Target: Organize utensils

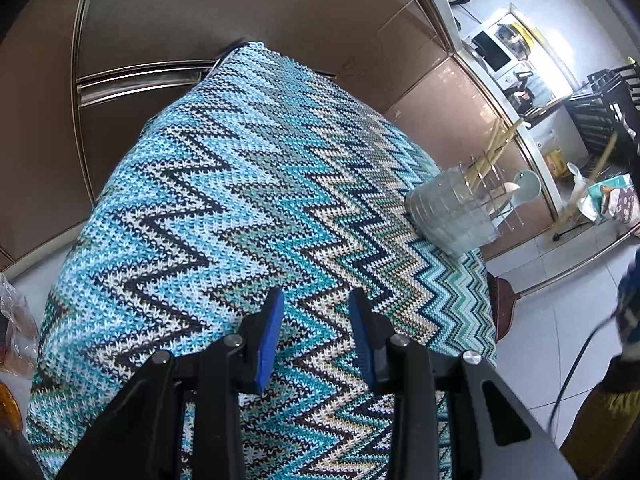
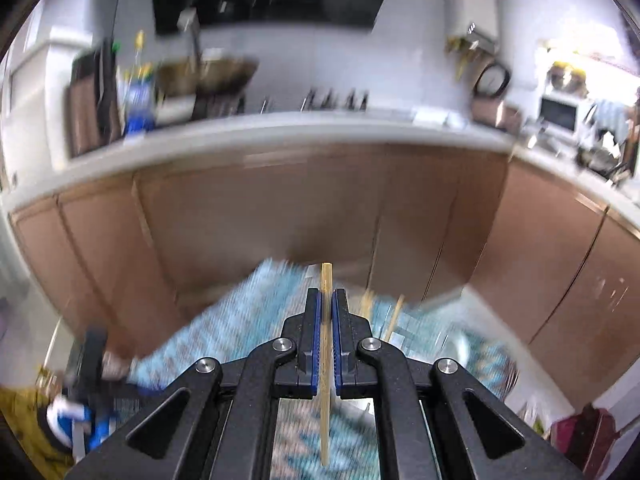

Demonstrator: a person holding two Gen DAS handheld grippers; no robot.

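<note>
Gripping a single chopstick, right tongs [image 2: 328, 296] raised over the table.
Right tongs are clamped on the wooden chopstick [image 2: 326, 360], which stands roughly upright between the blue pads. Left tongs [image 1: 316, 304] hang part-open and empty above the zigzag cloth [image 1: 224, 184] on the table. A clear glass holder [image 1: 452, 212] at the cloth's edge carries what appear to be more chopsticks (right view is blurred).

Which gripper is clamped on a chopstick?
The right gripper: its pads pinch one chopstick. The left gripper stands open and empty over the cloth.
</note>
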